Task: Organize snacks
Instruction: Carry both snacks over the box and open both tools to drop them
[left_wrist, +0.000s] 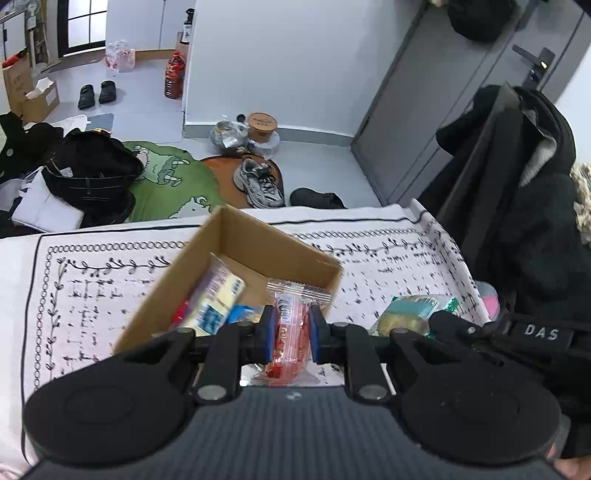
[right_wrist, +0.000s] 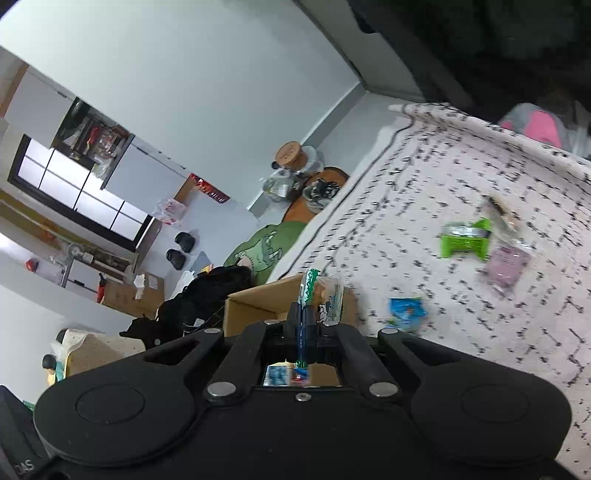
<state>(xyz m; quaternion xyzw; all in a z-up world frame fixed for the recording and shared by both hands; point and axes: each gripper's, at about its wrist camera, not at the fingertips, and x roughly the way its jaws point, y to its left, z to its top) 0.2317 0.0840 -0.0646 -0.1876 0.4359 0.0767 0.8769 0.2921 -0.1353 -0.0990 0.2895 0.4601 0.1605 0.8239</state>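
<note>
On the table, covered with a white cloth (left_wrist: 110, 295) printed with black vines and dashes, an open cardboard box (left_wrist: 236, 273) sits partly filled: a pale yellow and purple packet (left_wrist: 218, 295) leans inside it beside smaller blue and red wrappers. Just above the box's near edge, the left hand-held gripper (left_wrist: 290, 332) is clamped on a clear packet with red print (left_wrist: 291, 325), its blue pads pressing both sides. The right hand-held gripper (right_wrist: 304, 317) is pinched almost flat on the edge of a green-trimmed snack bag (right_wrist: 321, 291), held close to the box (right_wrist: 255, 306). Sorting looks roughly midway: well apart on the cloth lie a bright green packet (right_wrist: 465, 240), a pinkish one (right_wrist: 508, 266), a blue one (right_wrist: 406, 312) and a blurred dark item, all waiting to be boxed.
</note>
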